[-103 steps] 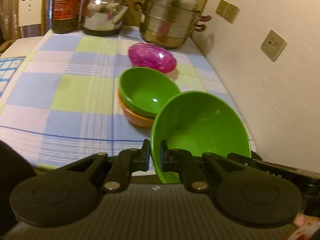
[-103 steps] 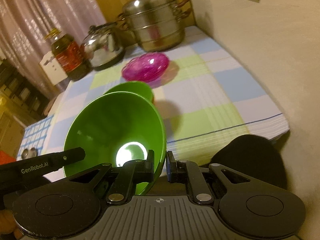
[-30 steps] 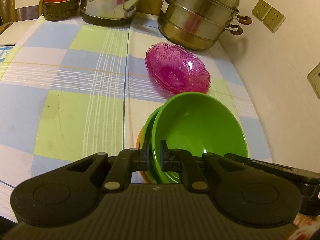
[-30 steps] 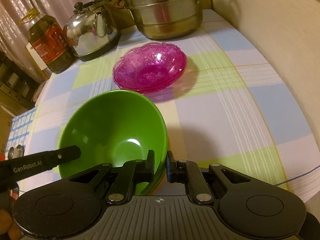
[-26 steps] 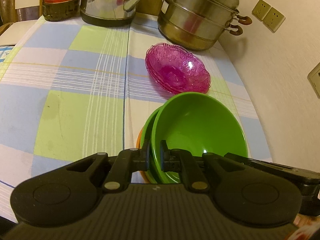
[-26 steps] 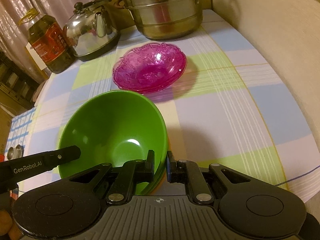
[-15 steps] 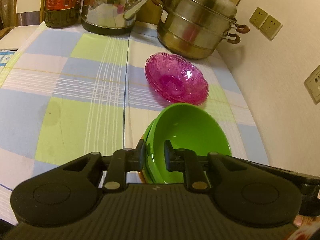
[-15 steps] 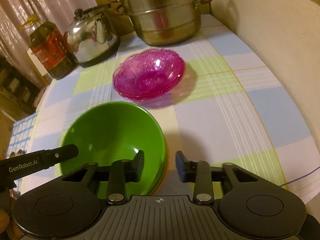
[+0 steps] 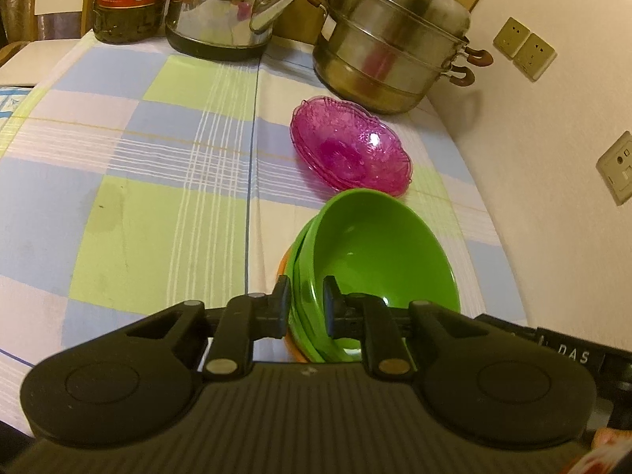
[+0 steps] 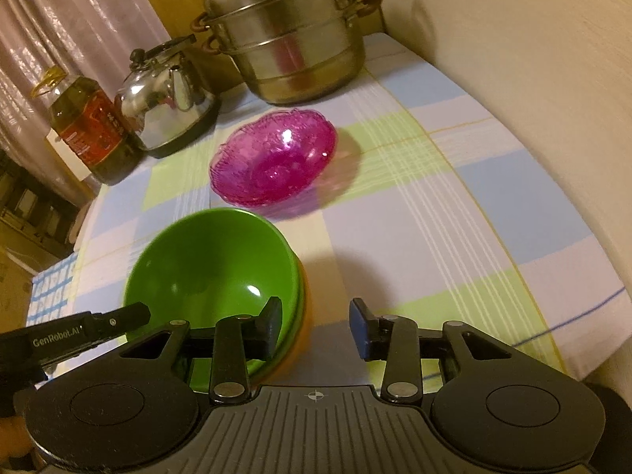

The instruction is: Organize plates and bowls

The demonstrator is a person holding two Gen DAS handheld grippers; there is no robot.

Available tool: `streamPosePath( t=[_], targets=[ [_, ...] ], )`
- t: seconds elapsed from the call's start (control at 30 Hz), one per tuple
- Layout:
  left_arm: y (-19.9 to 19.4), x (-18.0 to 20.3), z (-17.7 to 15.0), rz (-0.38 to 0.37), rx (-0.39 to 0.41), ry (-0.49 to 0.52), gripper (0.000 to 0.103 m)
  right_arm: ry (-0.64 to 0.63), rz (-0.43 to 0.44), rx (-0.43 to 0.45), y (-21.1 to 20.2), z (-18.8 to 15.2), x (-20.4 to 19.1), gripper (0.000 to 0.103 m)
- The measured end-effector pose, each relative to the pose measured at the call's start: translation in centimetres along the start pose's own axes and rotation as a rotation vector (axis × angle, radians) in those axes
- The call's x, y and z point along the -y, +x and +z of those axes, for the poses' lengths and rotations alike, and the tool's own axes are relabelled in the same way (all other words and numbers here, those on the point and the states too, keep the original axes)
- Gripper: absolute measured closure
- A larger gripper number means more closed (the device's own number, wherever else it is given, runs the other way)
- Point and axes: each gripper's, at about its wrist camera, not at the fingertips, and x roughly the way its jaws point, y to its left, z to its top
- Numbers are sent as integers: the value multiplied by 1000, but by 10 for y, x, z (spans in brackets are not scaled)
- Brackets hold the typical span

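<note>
Bowls first: we find the top green bowl (image 9: pixel 379 252) seated in a nested stack, a second green bowl (image 9: pixel 297 276) under it and an orange bowl (image 10: pixel 300 328) at the bottom, of which only a rim sliver shows. The stack rests on the checked tablecloth (image 9: pixel 158 181), directly ahead of both grippers and close in.

We record the left gripper (image 9: pixel 306 304) with its jaws a little apart, having just been opening and then narrowing slightly; the near rims of the green bowls stand in the gap, and we see daylight between pad and rim on the inner side, so we judge no clamp. The right gripper (image 10: pixel 316 328) has its jaws well apart, having just been opening; its left finger (image 10: pixel 272 322) sits inside the top green bowl and the other finger hangs clear outside the stack, over the cloth. Neither gripper holds anything.

Beyond the stack, just ahead of both grippers, the pink glass dishes (image 10: pixel 276 162) lie nested in their own pile; we count more than one rim but cannot fix the number. Further ahead stand the steamer pot (image 9: pixel 391 39), the kettle (image 9: pixel 229 4) and the oil bottle (image 10: pixel 87 126).

Our assessment: the bowl stacking appears complete, and the pink pile appears gathered. We see no loose plate or bowl elsewhere in view. What remains, in our judgement, is clearing both grippers from the stack.
</note>
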Motion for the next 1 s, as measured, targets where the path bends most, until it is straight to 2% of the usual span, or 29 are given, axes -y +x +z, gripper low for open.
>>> streamPosePath(
  t=[0.27,0.4,0.53,0.67,0.83,1.0],
  targets=[
    [1,-1,-2,-2,-7,-10,90,5,14,-7,-8,-6,3,65],
    [-12,0,-4,-13,19,-22,90,-4,13,1,-12,-10,3,65],
    [-28,-3,-11,-27,40,-43,78,-22,13,-5,-16,-15,1,65],
    [-37,-7,-21,-14,33,-58,72,-24,21,-14,-21,-20,-1,64],
    [-42,-11,-38,8,5,-55,72,-40,17,-21,-27,-29,-3,64],
    [-45,-8,-55,30,-16,-7,72,-64,7,-36,-30,-39,-5,64]
  ],
)
